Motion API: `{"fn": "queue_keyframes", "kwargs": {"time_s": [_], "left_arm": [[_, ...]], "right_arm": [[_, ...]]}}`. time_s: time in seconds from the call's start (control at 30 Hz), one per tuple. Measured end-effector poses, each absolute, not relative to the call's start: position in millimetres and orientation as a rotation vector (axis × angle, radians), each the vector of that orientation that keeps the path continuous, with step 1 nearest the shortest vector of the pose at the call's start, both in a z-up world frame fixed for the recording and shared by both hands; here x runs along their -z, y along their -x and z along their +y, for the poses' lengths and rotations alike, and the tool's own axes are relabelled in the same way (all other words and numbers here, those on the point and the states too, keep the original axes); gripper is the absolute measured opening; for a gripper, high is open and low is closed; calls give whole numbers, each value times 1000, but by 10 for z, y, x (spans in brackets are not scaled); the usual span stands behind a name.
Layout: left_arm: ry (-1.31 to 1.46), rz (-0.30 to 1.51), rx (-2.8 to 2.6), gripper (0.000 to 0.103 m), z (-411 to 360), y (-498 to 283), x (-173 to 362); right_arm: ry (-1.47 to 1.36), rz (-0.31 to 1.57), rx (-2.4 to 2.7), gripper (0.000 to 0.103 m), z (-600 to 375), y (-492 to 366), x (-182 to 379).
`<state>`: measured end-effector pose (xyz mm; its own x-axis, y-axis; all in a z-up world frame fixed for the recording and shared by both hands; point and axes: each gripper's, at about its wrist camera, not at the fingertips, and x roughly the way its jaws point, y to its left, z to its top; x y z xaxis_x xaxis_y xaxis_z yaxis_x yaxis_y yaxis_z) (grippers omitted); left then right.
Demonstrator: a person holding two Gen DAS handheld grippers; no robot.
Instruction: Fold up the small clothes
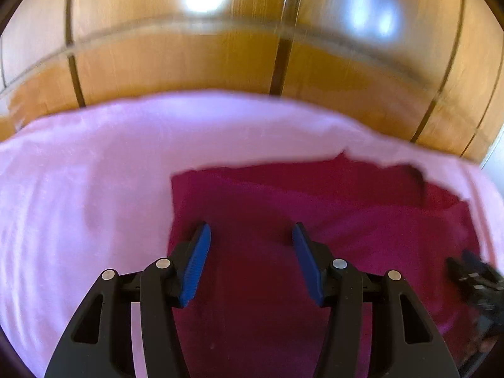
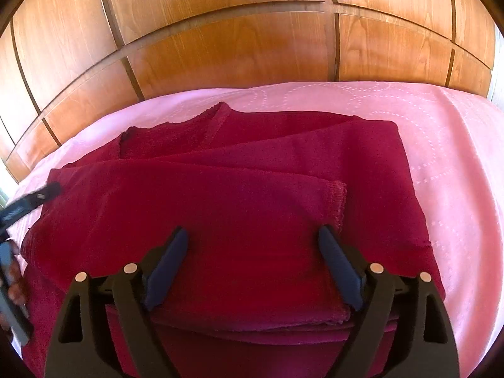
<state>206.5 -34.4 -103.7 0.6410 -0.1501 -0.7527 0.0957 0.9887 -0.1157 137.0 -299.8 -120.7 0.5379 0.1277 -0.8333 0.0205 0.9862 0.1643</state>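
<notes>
A dark red garment (image 2: 252, 170) lies partly folded on a pink bedspread (image 2: 441, 145), one layer with a stitched hem doubled over on top. My right gripper (image 2: 253, 245) hovers over the folded layer's near part, jaws wide apart, nothing between its pads. In the left wrist view, which is blurred, the same red garment (image 1: 315, 208) fills the lower middle. My left gripper (image 1: 250, 236) is above its left part, blue pads (image 1: 197, 264) apart with only cloth below them. The other gripper (image 1: 475, 280) shows at that view's right edge, and the left one (image 2: 28, 201) at the right view's left edge.
Wooden wardrobe panels (image 2: 236, 41) with dark grooves stand right behind the bed. The pink bedspread (image 1: 78, 189) stretches out to the left of the garment and to its right. A hand (image 2: 14, 280) on the left gripper's handle shows at the left edge.
</notes>
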Motion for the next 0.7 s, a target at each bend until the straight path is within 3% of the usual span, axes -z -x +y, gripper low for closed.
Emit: {"fn": "queue_keyframes", "kwargs": {"time_s": [0.47, 0.57, 0.7], "left_arm": [[104, 745, 159, 56, -255, -1181, 556], [104, 718, 165, 67, -227, -934, 447], [114, 697, 168, 68, -156, -635, 341]], "right_arm": [[-166, 1006, -74, 92, -2977, -1406, 1235], [-163, 1006, -72, 92, -2978, -1400, 1233], [-145, 1012, -65, 92, -2946, -1407, 1228]]}}
